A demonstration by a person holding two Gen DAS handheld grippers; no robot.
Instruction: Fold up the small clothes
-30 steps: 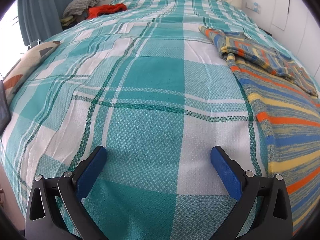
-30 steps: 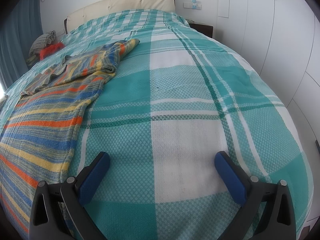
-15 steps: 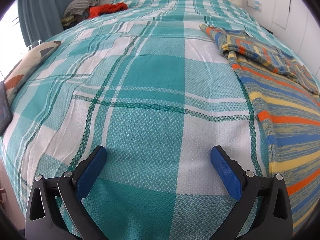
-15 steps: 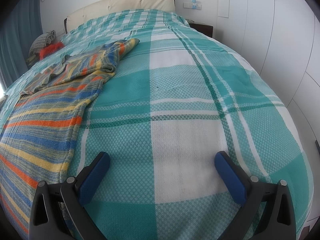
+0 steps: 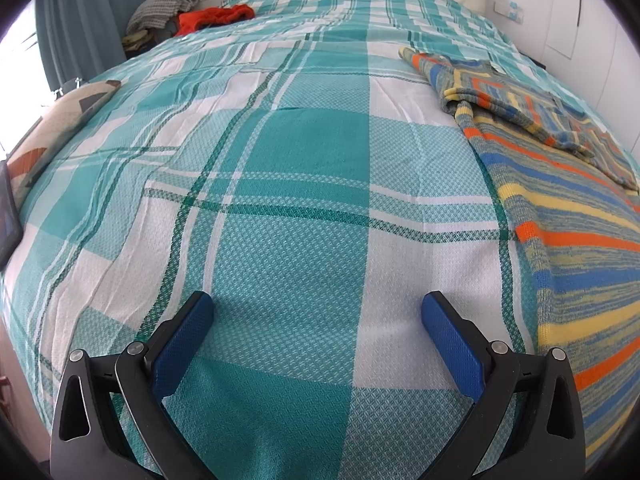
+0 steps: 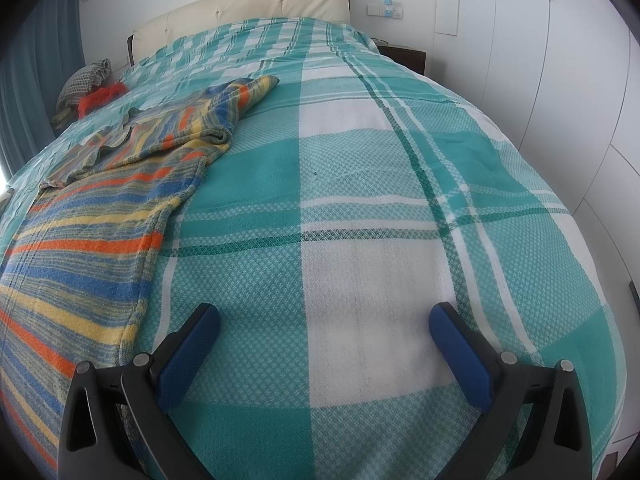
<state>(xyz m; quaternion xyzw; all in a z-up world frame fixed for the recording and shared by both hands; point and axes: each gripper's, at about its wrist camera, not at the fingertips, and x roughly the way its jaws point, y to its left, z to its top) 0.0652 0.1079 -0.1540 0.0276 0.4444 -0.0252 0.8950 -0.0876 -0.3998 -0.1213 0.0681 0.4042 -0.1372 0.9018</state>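
You hold your left gripper [image 5: 318, 320] and right gripper [image 6: 324, 330] wide and empty; the multicoloured striped knit sweater [image 6: 100, 216] has sleeves folded in, body fold left

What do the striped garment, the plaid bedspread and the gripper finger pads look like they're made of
Striped garment: looks like soft knit, probably wool or acrylic; fuzzy, blurred stripe edges, matte.
Plaid bedspread: woven cloth, likely cotton; a clear waffle-like weave grid, matte.
Left gripper and right gripper finger pads: seemingly blue rubber or textured plastic with fine dimpling, on black, smooth, hard-looking plastic arms.
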